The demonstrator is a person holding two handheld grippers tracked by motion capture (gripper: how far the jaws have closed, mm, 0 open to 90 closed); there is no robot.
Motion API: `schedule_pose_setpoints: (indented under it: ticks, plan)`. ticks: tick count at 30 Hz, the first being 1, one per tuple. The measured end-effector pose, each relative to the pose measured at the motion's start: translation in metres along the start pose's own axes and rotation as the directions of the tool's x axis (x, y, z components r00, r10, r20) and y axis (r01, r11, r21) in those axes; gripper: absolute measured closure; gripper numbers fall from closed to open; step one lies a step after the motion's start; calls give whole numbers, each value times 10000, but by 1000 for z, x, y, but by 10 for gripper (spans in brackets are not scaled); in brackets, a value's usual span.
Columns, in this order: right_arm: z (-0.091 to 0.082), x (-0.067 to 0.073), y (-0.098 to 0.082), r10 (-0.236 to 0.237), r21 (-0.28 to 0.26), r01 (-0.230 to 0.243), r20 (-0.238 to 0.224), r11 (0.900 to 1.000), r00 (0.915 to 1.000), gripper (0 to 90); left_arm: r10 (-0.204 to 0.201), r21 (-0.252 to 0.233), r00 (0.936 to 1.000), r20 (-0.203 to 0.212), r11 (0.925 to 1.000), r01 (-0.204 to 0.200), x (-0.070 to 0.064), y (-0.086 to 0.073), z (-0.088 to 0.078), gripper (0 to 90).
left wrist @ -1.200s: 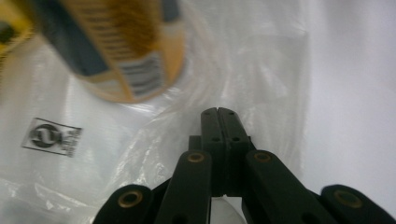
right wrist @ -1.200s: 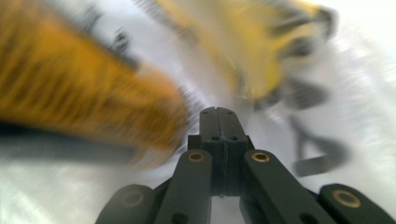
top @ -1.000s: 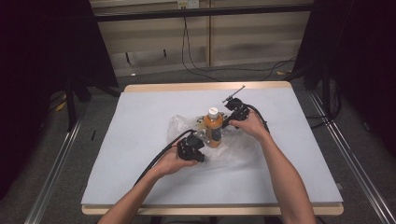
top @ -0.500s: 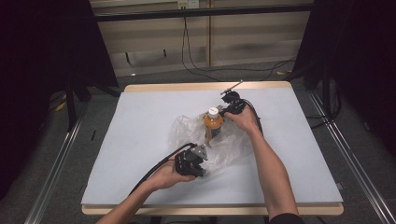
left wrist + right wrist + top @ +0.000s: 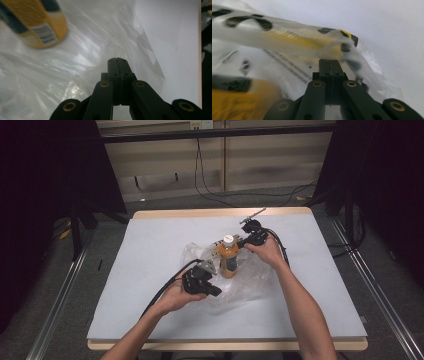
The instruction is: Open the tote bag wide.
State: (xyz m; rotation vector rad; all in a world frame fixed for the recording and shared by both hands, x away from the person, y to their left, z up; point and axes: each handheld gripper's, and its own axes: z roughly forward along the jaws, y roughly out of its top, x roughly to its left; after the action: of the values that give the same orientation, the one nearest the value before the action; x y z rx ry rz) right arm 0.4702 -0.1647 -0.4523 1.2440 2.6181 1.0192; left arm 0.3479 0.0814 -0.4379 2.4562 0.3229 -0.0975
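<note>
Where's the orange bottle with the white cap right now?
In the high view the orange bottle with the white cap stands upright near the table's middle, inside the clear plastic bag, between the left hand-held gripper and the right hand-held gripper.

A clear plastic bag [image 5: 250, 282], crumpled and glossy, lies spread on the table with its film caught in the closed jaws of the left gripper [image 5: 212, 269] and the right gripper [image 5: 241, 243]. Between the two grippers, an orange bottle [image 5: 229, 259] with a white cap stands upright.
</note>
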Motion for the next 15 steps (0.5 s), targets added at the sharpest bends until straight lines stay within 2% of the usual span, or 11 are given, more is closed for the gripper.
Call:
schedule_pose_setpoints:
  ticks: [1,3,5,7,8,15]
  plan:
    - [-4,2,-1,-100,71,100,-36,9999,9999,900,-238,-426,9997,76,9988,241,6,2,-5,900]
    - [-8,3,-4,-134,65,135,-142,9999,9998,900,-297,-569,9996,29,9979,298,10,4,-8,900]
    - [-13,6,-9,-236,107,237,-162,9997,9996,900,-544,-783,9985,-20,9955,540,19,6,-12,900]
    - [-17,12,-16,-450,-97,447,-354,9990,9984,900,-565,-576,9980,-269,9968,549,27,10,-13,900]
    - [-17,15,-18,-526,-56,524,-325,9986,9981,900,-823,-459,9955,-476,9957,801,34,11,-13,900]
    - [-22,28,-17,-1089,10,1091,-486,9940,9929,900,-1238,-239,9891,-796,9922,1222,52,5,-10,900]
